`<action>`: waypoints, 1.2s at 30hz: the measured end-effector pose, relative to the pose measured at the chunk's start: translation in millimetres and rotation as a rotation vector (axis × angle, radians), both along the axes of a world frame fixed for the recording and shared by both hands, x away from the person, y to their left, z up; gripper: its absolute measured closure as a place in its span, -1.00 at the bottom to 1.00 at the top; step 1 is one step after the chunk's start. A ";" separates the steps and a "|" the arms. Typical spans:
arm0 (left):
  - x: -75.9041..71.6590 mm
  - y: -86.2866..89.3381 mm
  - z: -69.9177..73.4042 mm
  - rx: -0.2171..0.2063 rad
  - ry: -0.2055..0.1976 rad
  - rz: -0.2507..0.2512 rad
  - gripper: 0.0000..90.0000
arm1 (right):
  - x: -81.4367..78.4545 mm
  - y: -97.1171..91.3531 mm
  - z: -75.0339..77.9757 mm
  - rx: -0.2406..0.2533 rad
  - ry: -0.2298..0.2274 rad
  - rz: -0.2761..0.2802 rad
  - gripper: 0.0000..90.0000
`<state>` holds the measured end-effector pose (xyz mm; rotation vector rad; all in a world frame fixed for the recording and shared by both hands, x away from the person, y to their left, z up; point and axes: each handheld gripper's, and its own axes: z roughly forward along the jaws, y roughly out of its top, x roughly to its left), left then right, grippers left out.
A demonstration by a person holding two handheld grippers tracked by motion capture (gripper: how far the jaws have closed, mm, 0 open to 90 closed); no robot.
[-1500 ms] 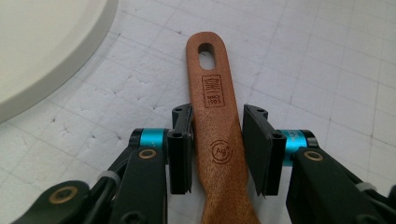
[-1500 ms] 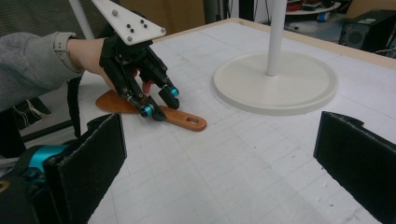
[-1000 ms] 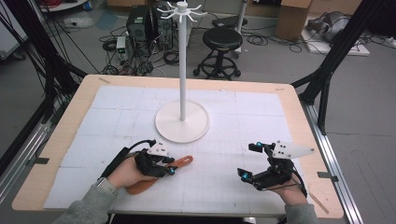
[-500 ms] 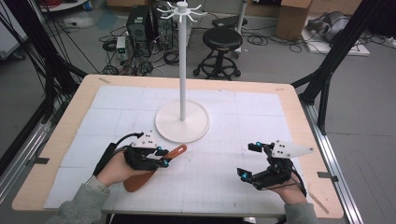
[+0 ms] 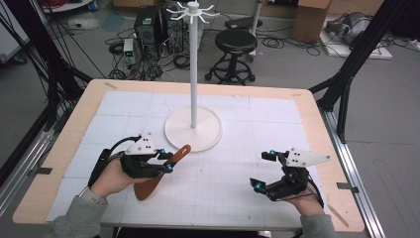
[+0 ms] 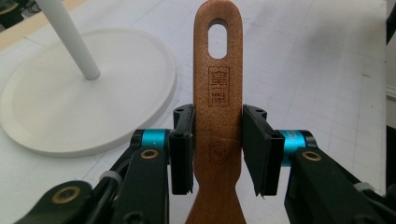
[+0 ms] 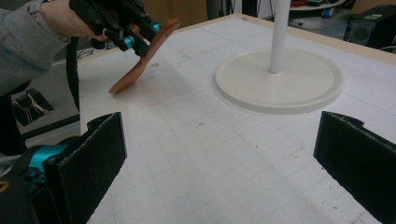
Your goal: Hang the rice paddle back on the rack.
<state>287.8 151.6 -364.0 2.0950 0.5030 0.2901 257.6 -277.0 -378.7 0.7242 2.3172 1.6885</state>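
Observation:
A brown wooden spatula [image 5: 147, 187] with a slotted handle [image 6: 218, 93] is held in my left gripper [image 5: 166, 161], whose jaws are shut on the handle's two edges. It is tilted: the blade [image 7: 122, 84] touches the mat and the handle end points up toward the white stand's base [image 5: 193, 130]. In the left gripper view my left gripper [image 6: 217, 144] clamps the handle below the engraved mark. My right gripper [image 5: 261, 171] rests near the front right of the table, wide open with nothing between its pads [image 7: 95, 158].
A tall white pole [image 5: 193, 64] with hooks on top rises from the round base [image 6: 70, 102] at the middle of the white gridded mat [image 5: 228, 178]. The wooden table edge [image 5: 337, 148] borders the mat. A stool and cables stand on the floor behind.
My left gripper has lifted and drawn back to the left with the spatula, raising the handle end while the blade stays on the mat. The right gripper has not moved.

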 end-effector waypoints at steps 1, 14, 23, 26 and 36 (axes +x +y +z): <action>-0.6 1.0 1.8 -0.005 -0.004 0.003 0.45 | 0.2 0.1 0.0 -0.002 -0.002 0.000 -0.98; -5.0 12.2 18.6 -0.039 -0.040 0.019 0.45 | 0.5 0.7 0.0 -0.001 -0.001 0.001 -0.98; -8.3 24.5 32.1 -0.086 -0.070 0.040 0.45 | 0.7 0.8 -0.3 -0.007 0.003 0.003 -0.98; -9.2 27.8 35.6 -0.098 -0.078 0.044 0.45 | 1.0 0.8 -0.5 -0.006 0.002 0.002 -0.98; -11.4 33.6 41.8 -0.132 -0.087 0.040 0.45 | 1.4 0.6 -1.1 -0.005 0.004 0.002 -0.98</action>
